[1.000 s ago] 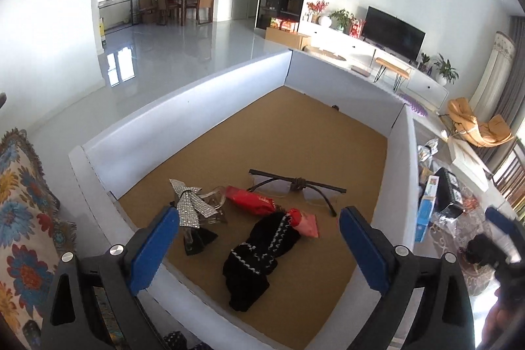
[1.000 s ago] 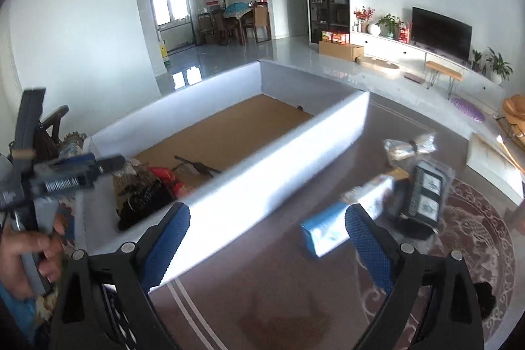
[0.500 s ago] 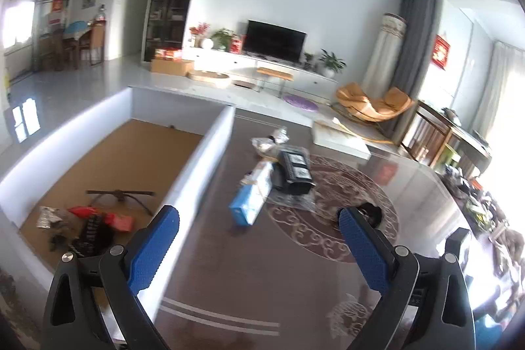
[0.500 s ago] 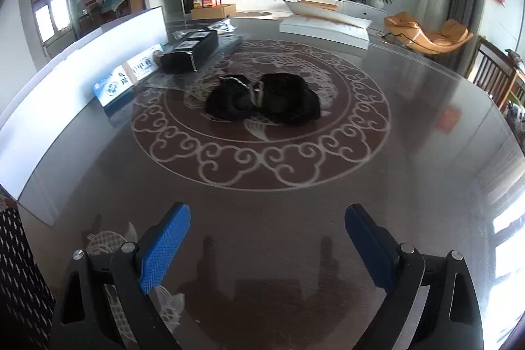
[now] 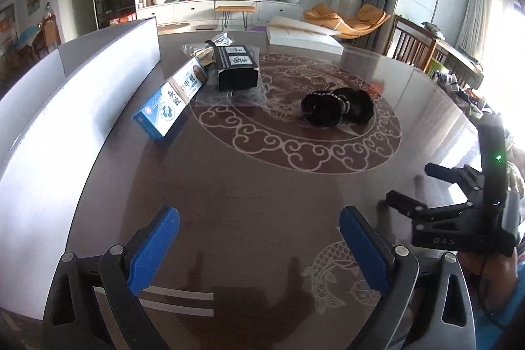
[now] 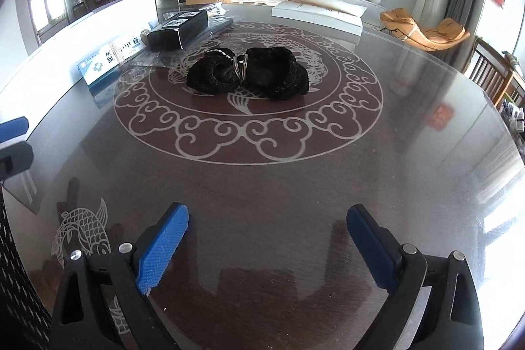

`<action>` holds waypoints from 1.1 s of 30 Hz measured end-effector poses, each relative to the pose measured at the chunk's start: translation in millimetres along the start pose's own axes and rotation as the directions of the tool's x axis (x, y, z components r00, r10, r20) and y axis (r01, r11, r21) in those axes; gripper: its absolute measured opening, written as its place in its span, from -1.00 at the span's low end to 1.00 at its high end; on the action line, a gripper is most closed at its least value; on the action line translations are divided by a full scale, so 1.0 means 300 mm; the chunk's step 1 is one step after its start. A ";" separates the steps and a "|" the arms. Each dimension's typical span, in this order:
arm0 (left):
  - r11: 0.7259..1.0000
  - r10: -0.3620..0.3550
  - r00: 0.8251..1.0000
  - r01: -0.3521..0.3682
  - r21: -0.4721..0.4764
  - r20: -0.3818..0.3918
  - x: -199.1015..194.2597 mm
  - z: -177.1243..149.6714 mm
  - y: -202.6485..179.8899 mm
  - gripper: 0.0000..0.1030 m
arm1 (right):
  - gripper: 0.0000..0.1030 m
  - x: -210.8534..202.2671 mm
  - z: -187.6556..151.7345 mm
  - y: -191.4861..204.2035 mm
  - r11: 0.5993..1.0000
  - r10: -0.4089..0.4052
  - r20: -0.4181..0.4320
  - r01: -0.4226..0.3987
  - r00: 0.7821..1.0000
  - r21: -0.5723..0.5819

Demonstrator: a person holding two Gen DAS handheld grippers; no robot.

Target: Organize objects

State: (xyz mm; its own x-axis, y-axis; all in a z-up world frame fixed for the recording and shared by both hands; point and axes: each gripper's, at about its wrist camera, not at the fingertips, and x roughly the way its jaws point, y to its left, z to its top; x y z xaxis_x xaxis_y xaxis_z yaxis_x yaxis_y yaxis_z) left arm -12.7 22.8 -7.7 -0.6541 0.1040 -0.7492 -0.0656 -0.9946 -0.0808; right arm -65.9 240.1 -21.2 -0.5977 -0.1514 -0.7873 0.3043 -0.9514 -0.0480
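A black fuzzy bundle with a pale band lies on the round glass table's patterned centre; it also shows in the right wrist view. A blue and white carton lies beside the white box wall, also in the right wrist view. A black box on clear wrap lies behind it, seen too in the right wrist view. My left gripper is open and empty above the near table. My right gripper is open and empty, well short of the bundle.
A flat white box lies at the table's far side. A clear packet lies behind the black box. The other gripper's body is at the right of the left wrist view. Chairs and a TV cabinet stand beyond the table.
Both grippers swung right, from over the white-walled box to facing the table's centre. The left view no longer looks into the box. Both stayed open.
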 end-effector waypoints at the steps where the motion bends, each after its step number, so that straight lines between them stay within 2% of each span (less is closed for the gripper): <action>1: 1.000 0.007 1.000 -0.007 -0.009 -0.011 0.013 -0.007 0.006 0.93 | 0.93 0.003 0.000 -0.003 1.000 0.004 -0.004 -0.004 1.000 0.007; 6: 0.998 0.051 0.998 -0.053 -0.029 -0.048 0.057 -0.015 0.024 0.93 | 0.97 0.010 0.000 -0.015 0.999 0.017 -0.015 -0.017 1.000 0.030; 17: 0.991 0.082 0.992 -0.092 -0.101 -0.097 0.077 -0.026 0.085 0.93 | 0.99 0.011 0.000 -0.015 0.999 0.015 -0.018 -0.015 1.000 0.033; 33: 0.986 0.112 0.983 -0.128 -0.109 -0.142 0.103 -0.035 0.100 0.93 | 1.00 0.011 0.001 -0.015 0.999 0.016 -0.017 -0.015 1.000 0.033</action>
State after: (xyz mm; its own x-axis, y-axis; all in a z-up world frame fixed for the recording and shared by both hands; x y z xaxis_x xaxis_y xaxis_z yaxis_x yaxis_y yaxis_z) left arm -27.0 -3.7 -40.1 -0.5434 -0.0086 -0.8395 0.1012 -0.9933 -0.0553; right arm -69.4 243.8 -23.5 -0.5798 -0.1619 -0.7985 0.2886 -0.9573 -0.0154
